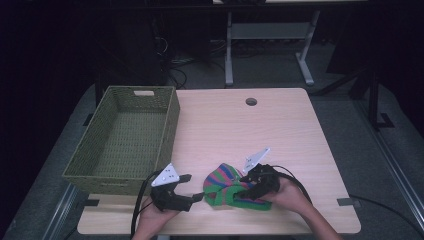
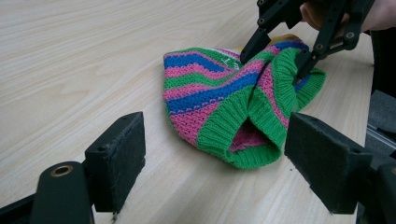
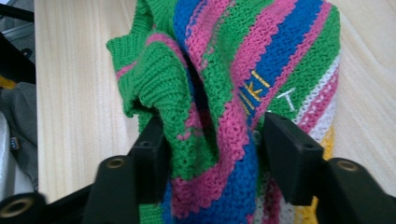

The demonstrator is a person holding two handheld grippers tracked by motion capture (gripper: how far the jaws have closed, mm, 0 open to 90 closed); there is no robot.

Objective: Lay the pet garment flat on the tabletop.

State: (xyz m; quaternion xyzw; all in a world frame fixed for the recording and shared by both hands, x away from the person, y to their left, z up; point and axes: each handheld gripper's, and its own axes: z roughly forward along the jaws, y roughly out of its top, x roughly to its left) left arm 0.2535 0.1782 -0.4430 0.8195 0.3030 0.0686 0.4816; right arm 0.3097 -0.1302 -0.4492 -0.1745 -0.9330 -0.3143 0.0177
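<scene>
A knitted hat point(image 1: 224, 187) striped in green, pink and blue lies crumpled on the wooden table point(image 1: 240, 130) near its front edge. My right gripper point(image 1: 245, 183) comes in from the right, and its jaws straddle a raised fold of the hat point(image 3: 233, 70). The pads stand apart from the fold and do not squeeze it. In the left gripper view that gripper point(image 2: 274, 63) has one jaw on each side of the green cuff. My left gripper point(image 1: 192, 188) rests just left of the hat point(image 2: 210, 93), open, with nothing between its pads point(image 2: 116, 154).
A green woven basket point(image 1: 172, 125) stands at the table's left side, with nothing in it. A round cable hole point(image 1: 251, 101) sits near the far edge. Beyond the table are desk legs and cables on a dark floor.
</scene>
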